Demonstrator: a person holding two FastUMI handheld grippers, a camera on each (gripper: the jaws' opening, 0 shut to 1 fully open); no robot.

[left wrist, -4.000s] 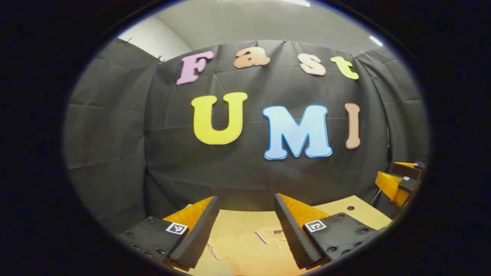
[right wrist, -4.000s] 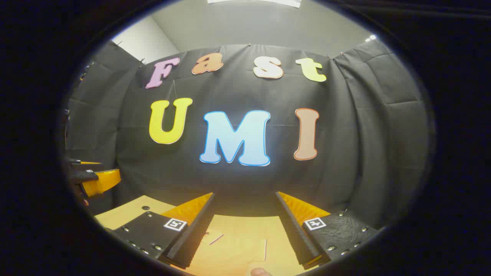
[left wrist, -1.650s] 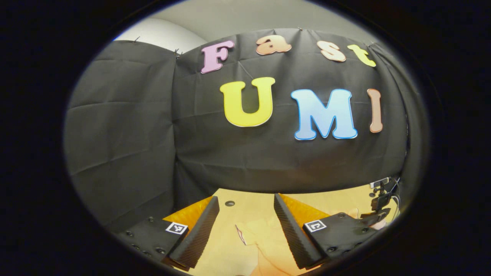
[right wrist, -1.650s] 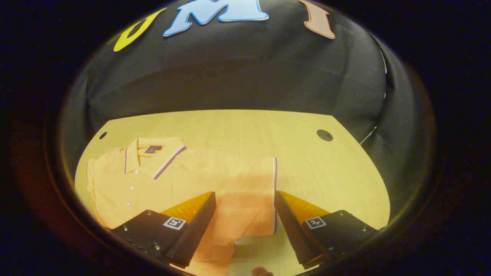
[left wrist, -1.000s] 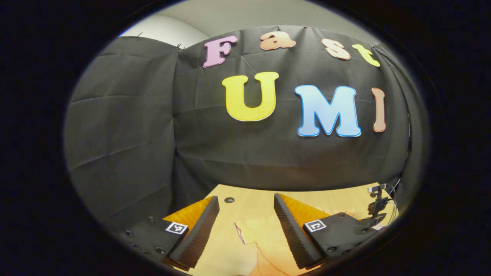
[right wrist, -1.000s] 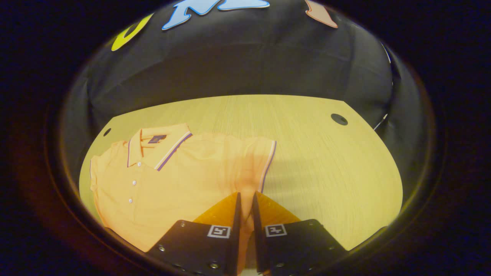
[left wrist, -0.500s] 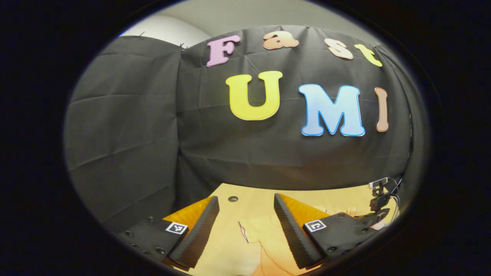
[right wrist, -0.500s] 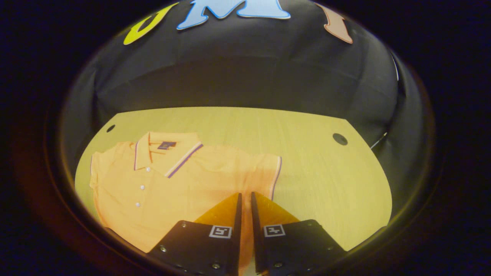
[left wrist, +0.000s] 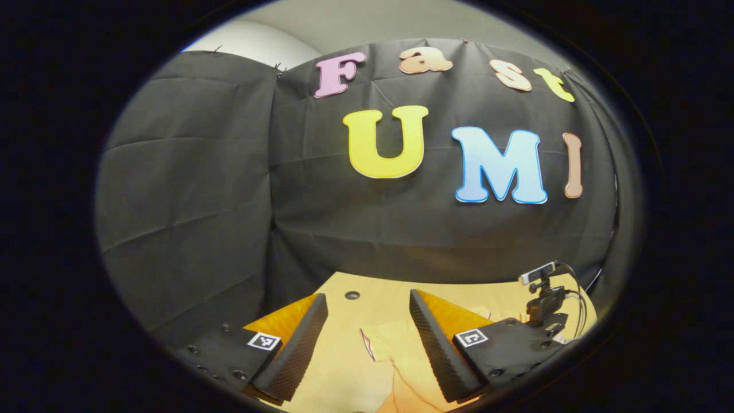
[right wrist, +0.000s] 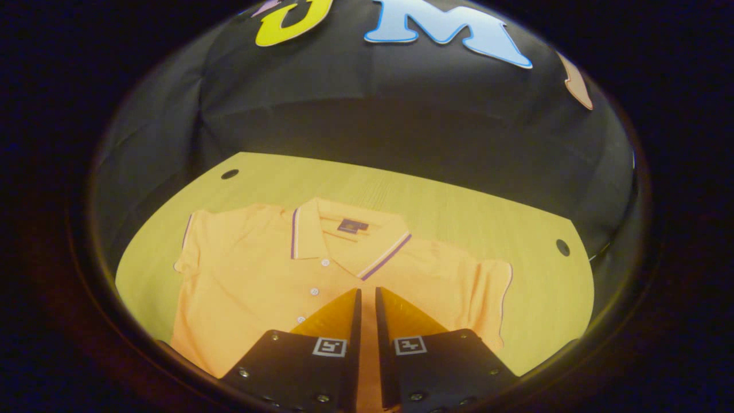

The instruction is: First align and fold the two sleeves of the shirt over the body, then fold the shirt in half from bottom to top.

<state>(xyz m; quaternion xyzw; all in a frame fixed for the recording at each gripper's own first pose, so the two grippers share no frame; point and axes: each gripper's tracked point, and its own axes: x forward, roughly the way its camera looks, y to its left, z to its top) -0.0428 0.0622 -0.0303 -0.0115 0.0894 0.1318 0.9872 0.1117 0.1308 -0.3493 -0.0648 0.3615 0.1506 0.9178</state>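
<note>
An orange polo shirt with a striped collar lies face up on the wooden table, in the right gripper view. My right gripper hovers over its chest, jaws nearly together with orange fabric in the thin gap. The sleeve on the right spreads outward beside it. The other sleeve lies flat at the left. In the left gripper view my left gripper is open above the table, and a sleeve of the shirt lies between its fingers, untouched.
Round cable holes sit in the table near its far corners. A black camera-like device with cables rises behind my left gripper's right finger. Black cloth walls close the far side and both flanks.
The right gripper went from open around the sleeve to shut on it, then swung left, so the collar is now centred ahead. The left gripper stays open and hardly moves.
</note>
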